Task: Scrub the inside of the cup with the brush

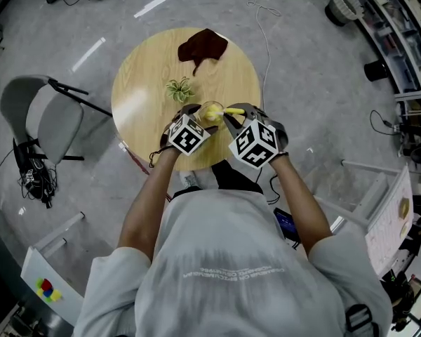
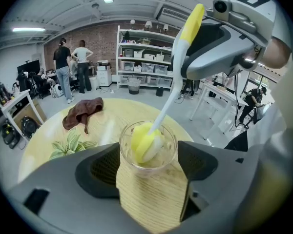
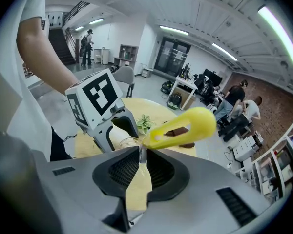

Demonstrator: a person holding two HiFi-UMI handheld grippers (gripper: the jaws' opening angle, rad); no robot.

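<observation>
- Closest to the lens, the left tool (image 2: 149, 161) has its 2 jaws pressed in on the sides of the cup (image 2: 136, 165). The cup is a small clear glass held at the jaw tips, with its mouth open toward the camera.
- The right tool (image 3: 142, 161) pinches the thin white stem of the brush (image 3: 181, 126) just below its yellow looped handle. The stem slants down from that tool into the cup, where the yellow brush head (image 2: 142, 141) sits against the wall.
- The cup looks light, stiff, smooth and breakable. A firm grip on its sides suits it, without hard squeezing.
- The brush looks light, with a slightly springy stem and a soft head. A hold low on the stem should steer it best.
- Both tools meet over the near edge of the round tabletop (image 1: 147, 83). A brown cloth (image 1: 203, 48) and a small plant (image 1: 179, 88) lie beyond them.
</observation>
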